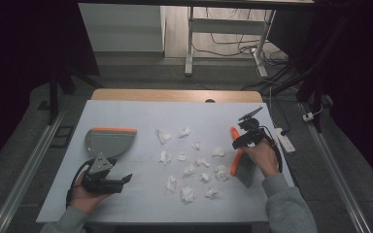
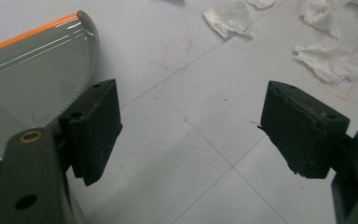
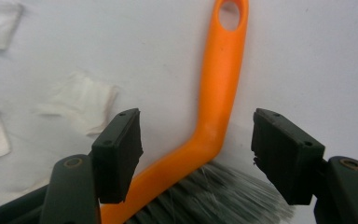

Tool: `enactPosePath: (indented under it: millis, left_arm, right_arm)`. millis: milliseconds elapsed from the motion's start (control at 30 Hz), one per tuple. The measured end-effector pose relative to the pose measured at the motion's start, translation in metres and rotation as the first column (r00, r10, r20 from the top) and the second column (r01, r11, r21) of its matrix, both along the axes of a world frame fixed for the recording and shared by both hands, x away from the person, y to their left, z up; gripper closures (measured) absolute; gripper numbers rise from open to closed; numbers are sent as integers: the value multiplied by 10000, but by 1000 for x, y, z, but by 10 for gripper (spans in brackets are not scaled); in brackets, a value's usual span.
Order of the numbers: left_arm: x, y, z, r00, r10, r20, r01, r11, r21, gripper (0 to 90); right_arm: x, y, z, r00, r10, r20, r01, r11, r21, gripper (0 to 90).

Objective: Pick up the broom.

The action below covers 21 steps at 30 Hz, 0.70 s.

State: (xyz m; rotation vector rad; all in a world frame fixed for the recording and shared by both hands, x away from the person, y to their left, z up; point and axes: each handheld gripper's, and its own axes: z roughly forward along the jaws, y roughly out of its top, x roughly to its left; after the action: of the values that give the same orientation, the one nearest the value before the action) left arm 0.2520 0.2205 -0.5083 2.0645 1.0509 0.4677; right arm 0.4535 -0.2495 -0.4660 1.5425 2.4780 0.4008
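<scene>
Starting at the left of the high view, a grey dustpan (image 1: 108, 141) with an orange front edge lies flat on the table (image 1: 141, 111), its mouth toward the far side and its handle end toward the person. Just behind it the left gripper (image 1: 126, 178) rests low over the table, its fingers (image 2: 95, 128) spread wide with nothing between them; in the left gripper view the dustpan's ribbed rim sits just beside the left-hand finger, apart from it. Across the middle of the table lie scattered crumpled paper scraps (image 1: 189, 170), loosely grouped between the dustpan and the brush. At the right lies the hand brush (image 1: 238, 160), its long axis running nearly away from the person with a slight lean to the left: the orange handle points to the far edge, ending in a hanging hole, and the grey bristle head points back toward the person. The right gripper (image 1: 234, 144) is over it, fingers (image 3: 119, 151) released and standing either side of the bend where handle meets bristles, not pressing on it.
</scene>
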Motion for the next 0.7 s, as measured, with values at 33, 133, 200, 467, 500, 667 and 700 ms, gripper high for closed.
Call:
enactPosePath:
  millis: [33,133,200,467,500,667,700]
  left_arm:
    - [0,0,0,10000,0,0,0,10000,1,211]
    - [0,0,0,10000,-22,-16,22,10000,17,211]
    - [0,0,-1,10000,-43,-27,43,10000,31,211]
    - [0,-1,-1,10000,-59,-16,59,10000,74,211]
    - [0,-1,-1,10000,-65,-14,65,9999,77,211]
    - [0,-2,-1,10000,-74,8,74,9999,85,211]
    - [0,-2,-1,10000,-73,4,73,9999,96,211]
  right_arm:
    - [2,-1,-3,9999,-71,-119,71,10000,-30,331]
    - [6,-3,-9,9991,-286,-312,283,9996,-72,332]
    - [8,-4,-12,9986,-343,-410,341,9994,-65,343]
    - [12,-3,-22,9960,-546,-713,532,9984,-210,457]
    - [12,-2,-23,9949,-692,-739,664,9970,-396,506]
    - [12,2,-23,9921,-1030,-715,984,9930,-658,618]
    - [12,2,-23,9913,-1121,-691,1072,9917,-712,633]
